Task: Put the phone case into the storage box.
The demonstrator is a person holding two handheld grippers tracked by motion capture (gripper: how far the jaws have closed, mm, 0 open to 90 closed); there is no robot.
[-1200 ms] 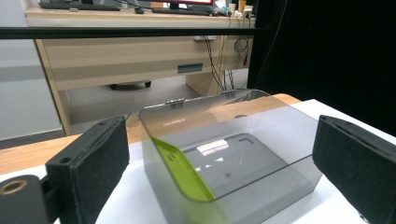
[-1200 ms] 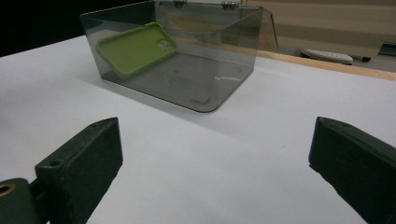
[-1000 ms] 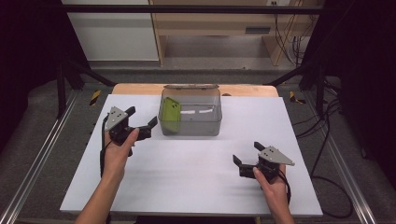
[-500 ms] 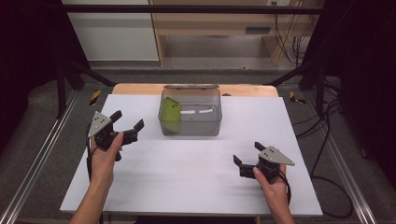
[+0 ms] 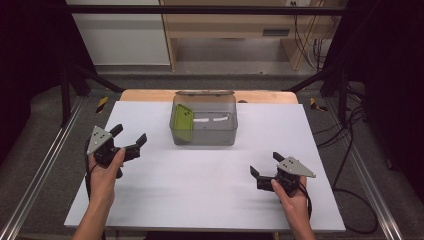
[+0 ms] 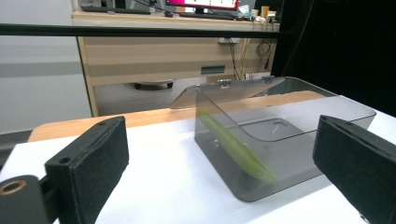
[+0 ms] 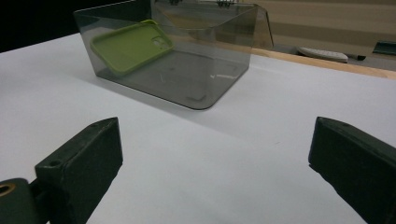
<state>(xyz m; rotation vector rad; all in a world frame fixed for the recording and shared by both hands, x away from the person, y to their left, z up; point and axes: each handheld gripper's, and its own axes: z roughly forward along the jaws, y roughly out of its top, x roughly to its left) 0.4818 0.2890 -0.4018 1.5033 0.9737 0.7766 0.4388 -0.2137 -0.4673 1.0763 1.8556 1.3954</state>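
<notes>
Case (image 5: 182, 123), green, leans inside bin (image 5: 204, 135), between both wide-open, empty hand-held grippers.

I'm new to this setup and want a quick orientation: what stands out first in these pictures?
A smoky clear plastic box sits at the far middle of the white table, with a green phone case leaning against its left wall. Nearer the person, the left gripper and right gripper hover at either side, jaws wide open and empty.
</notes>
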